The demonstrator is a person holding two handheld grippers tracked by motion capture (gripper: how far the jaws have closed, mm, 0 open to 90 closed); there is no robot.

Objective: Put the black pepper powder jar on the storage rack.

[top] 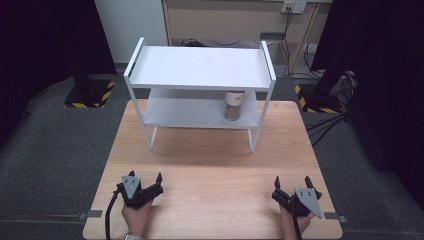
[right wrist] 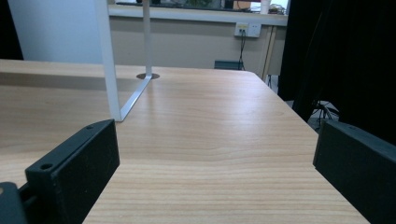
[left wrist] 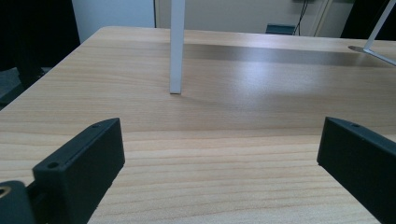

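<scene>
Jar [top: 233, 105] of brownish contents stood on the lower shelf of the white rack [top: 200, 67], toward that shelf's right end and tucked under the top shelf, well apart from both grippers. At the left of the high view, the left gripper [top: 145, 176] rested low at the near edge of the wooden table [top: 210, 165], held by a hand [top: 136, 216] coming in from the bottom, its cable trailing off the table's front. Its jaws stood wide apart with nothing between them; in the left gripper view only bare tabletop lay between the two black jaws, with a white rack leg [left wrist: 176, 46] standing ahead. Farther right, the rack stood at the far half of the table. At the right, the right gripper [top: 292, 179] sat near the table's front right corner, jaws likewise spread wide and holding nothing. In the right gripper view a rack leg [right wrist: 107, 60] rose ahead at the left.
</scene>
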